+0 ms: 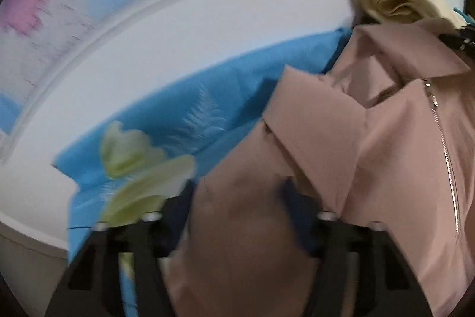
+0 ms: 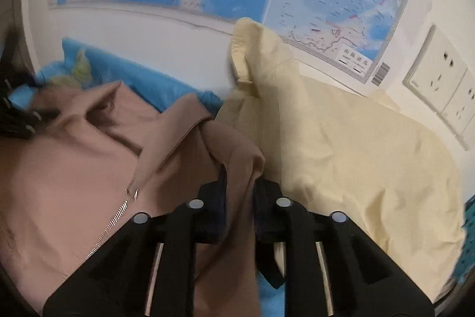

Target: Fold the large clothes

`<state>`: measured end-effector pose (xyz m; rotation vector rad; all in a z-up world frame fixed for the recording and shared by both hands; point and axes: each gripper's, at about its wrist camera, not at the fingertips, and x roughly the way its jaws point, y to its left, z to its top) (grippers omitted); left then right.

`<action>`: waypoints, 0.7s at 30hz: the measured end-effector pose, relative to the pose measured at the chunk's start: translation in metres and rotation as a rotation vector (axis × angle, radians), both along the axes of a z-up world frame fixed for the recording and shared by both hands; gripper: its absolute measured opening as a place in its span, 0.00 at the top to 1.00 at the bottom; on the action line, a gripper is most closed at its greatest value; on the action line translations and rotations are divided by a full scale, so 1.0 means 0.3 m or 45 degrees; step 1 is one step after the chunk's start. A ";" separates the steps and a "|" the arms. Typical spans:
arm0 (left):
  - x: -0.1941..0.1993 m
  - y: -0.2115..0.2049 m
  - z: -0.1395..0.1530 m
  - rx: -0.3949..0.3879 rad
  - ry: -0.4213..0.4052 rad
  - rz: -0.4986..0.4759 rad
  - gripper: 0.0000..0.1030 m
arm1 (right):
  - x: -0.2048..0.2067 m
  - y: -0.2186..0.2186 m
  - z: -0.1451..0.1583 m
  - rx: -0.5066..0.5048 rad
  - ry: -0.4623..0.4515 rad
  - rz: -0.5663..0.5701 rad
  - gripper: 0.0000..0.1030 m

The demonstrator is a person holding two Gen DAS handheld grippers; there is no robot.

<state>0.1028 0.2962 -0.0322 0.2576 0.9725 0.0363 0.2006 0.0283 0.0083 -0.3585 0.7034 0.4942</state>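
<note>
Two grippers on one pink zip jacket (image 1: 400,138) lying on the blue floral sheet (image 1: 166,109). Left gripper (image 1: 237,198) has jaws apart with cloth bunched between them, can't tell if it's pinched. Right gripper (image 2: 239,189) is clamped on a fold near the collar. Fabric looks soft and floppy, so grab hems. Cream garment (image 2: 341,138) crowds the right, wall's close behind.

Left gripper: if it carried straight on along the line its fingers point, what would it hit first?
Most likely the pink jacket: its fabric already bulges between the left gripper fingers and fills the path ahead. The blue sheet lies beyond; depth is unclear.
</note>
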 end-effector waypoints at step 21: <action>-0.460 0.366 0.165 -0.339 -0.299 0.175 0.23 | -0.293 -0.287 0.004 0.362 0.140 0.005 0.24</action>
